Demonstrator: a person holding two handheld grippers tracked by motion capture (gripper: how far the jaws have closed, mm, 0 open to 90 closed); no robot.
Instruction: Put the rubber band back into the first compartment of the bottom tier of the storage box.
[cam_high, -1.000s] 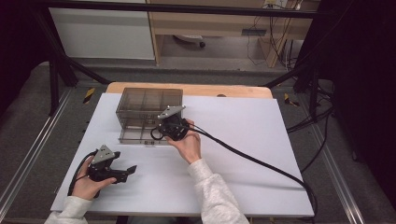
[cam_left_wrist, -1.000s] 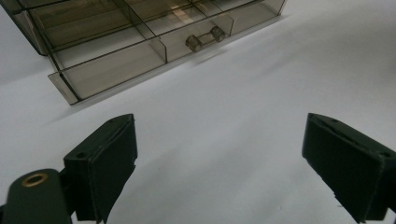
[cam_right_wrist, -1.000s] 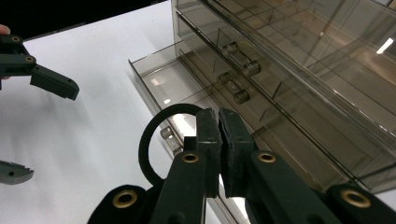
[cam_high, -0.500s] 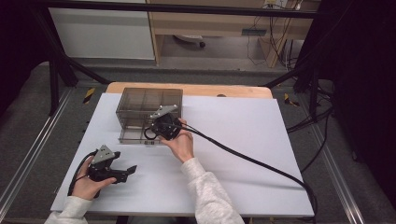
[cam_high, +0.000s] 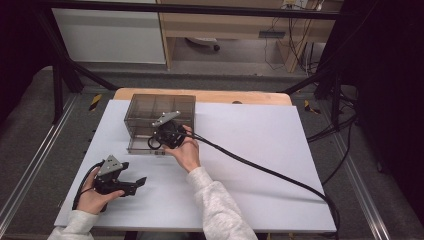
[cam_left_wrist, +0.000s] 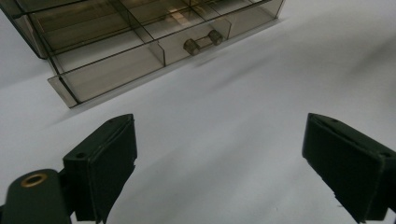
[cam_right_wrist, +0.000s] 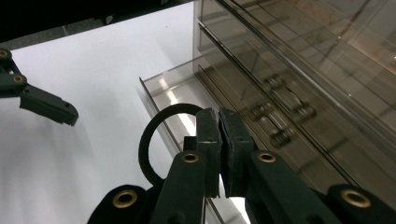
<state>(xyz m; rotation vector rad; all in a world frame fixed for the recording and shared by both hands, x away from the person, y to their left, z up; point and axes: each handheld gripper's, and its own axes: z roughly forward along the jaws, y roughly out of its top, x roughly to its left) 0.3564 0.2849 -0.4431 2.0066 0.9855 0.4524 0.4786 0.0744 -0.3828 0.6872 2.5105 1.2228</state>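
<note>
Right gripper view, right tongs (cam_right_wrist: 219, 154) clamped on black ring (cam_right_wrist: 156, 135), seemingly.

a drawer cabinet (cam_high: 159, 117) sits at the table's (cam_high: 260, 150) far left. the right gripper (cam_high: 154, 142) holds a ring (cam_right_wrist: 156, 140) over its pulled-out bottom drawer (cam_right_wrist: 173, 100); the left gripper (cam_high: 137, 184) rests nearer, further left.

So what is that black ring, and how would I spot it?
Start at the white table, then find the smoky clear drawer box near its far edge. The lowest drawer is pulled out, and above it the right gripper pinches a black ring. It is the one round, matte loop among clear, straight-edged plastic.
</note>
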